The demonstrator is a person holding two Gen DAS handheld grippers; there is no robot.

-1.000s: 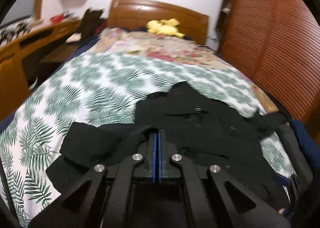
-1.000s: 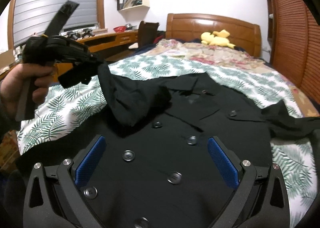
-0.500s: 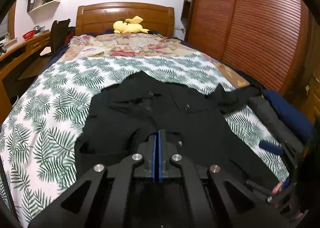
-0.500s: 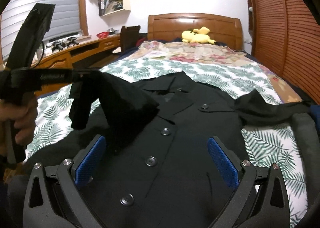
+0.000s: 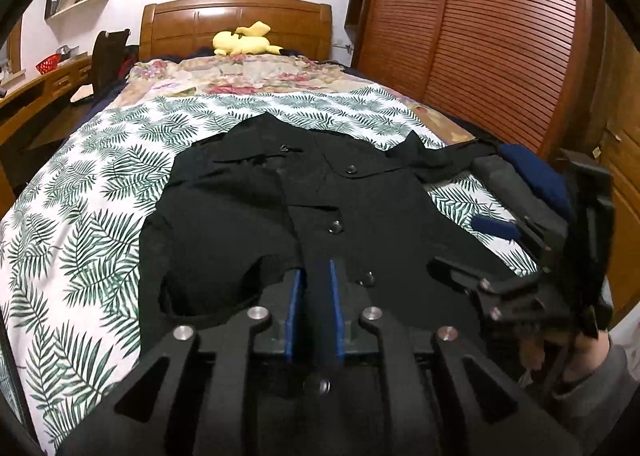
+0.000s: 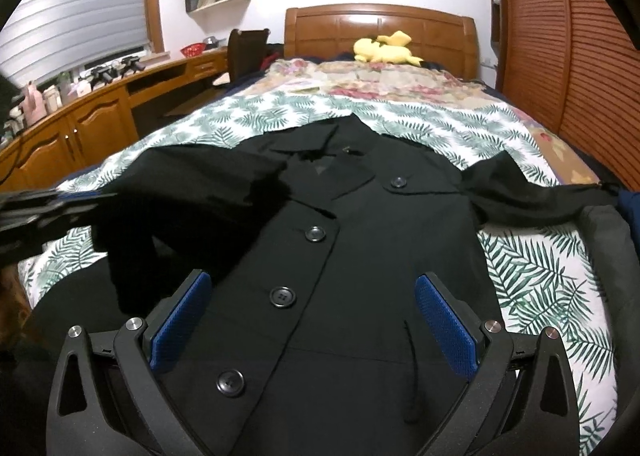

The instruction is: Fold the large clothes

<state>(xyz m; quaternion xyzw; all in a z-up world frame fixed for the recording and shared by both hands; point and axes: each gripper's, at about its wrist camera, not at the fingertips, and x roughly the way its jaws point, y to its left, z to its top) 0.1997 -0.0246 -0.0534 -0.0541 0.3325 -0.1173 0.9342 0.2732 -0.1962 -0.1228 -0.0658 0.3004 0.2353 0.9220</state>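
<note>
A black buttoned coat (image 5: 360, 216) (image 6: 360, 236) lies face up on the leaf-print bed. Its left sleeve (image 5: 224, 224) is folded in over the front. The other sleeve (image 6: 520, 192) stretches out to the right. My left gripper (image 5: 316, 296) hangs low over the coat's front; its jaws are opening, with a strip of black sleeve cloth still in the narrow gap between the blue pads. In the right wrist view it shows as a blur at the left edge. My right gripper (image 6: 316, 328) stands wide open above the lower buttons, holding nothing, and also appears in the left wrist view (image 5: 468, 248).
The leaf-print sheet (image 5: 100, 216) covers the bed, with a floral blanket and a yellow plush toy (image 5: 244, 42) by the headboard. Grey and blue clothes (image 5: 520, 184) lie at the bed's right edge. Louvred wardrobe doors (image 5: 500, 56) stand right, a wooden desk (image 6: 80, 124) left.
My left gripper carried the sleeve rightward across the coat and lowered it onto the front; its pads, pressed together before, now stand slightly apart. The right gripper stayed open and shifted a little.
</note>
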